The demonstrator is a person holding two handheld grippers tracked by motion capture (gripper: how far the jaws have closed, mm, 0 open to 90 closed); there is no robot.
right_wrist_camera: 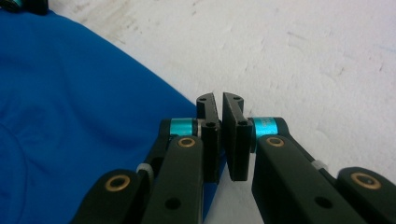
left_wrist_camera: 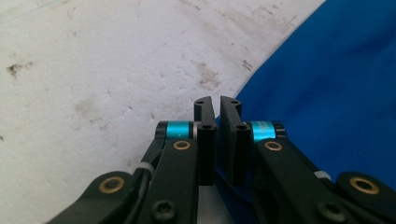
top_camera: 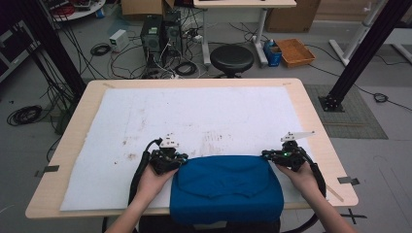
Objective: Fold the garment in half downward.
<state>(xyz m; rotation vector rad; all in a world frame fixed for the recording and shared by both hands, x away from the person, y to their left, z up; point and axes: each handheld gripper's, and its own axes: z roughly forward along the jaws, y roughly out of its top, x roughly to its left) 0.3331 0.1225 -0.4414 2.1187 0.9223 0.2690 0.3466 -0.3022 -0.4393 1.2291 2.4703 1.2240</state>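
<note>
A blue cloth [top_camera: 226, 187] lies folded at the table's near edge, partly hanging over it. My left gripper [top_camera: 182, 158] is at the cloth's far left corner and my right gripper [top_camera: 266, 154] at its far right corner, each held by a hand. In the left gripper view the jaws [left_wrist_camera: 217, 100] stand almost together, with the edge of the blue cloth [left_wrist_camera: 336, 84] running in between them low down. The right gripper [right_wrist_camera: 219, 98] looks the same, pinching the rim of the blue cloth [right_wrist_camera: 70, 102].
A stained white mat [top_camera: 194, 111] covers most of the wooden table [top_camera: 311, 121]. Beyond the far edge are a black stool [top_camera: 231, 58], computer boxes [top_camera: 158, 34] with cables, and an orange tray [top_camera: 294, 51] on the floor. A black frame post [top_camera: 359, 53] stands at the right.
</note>
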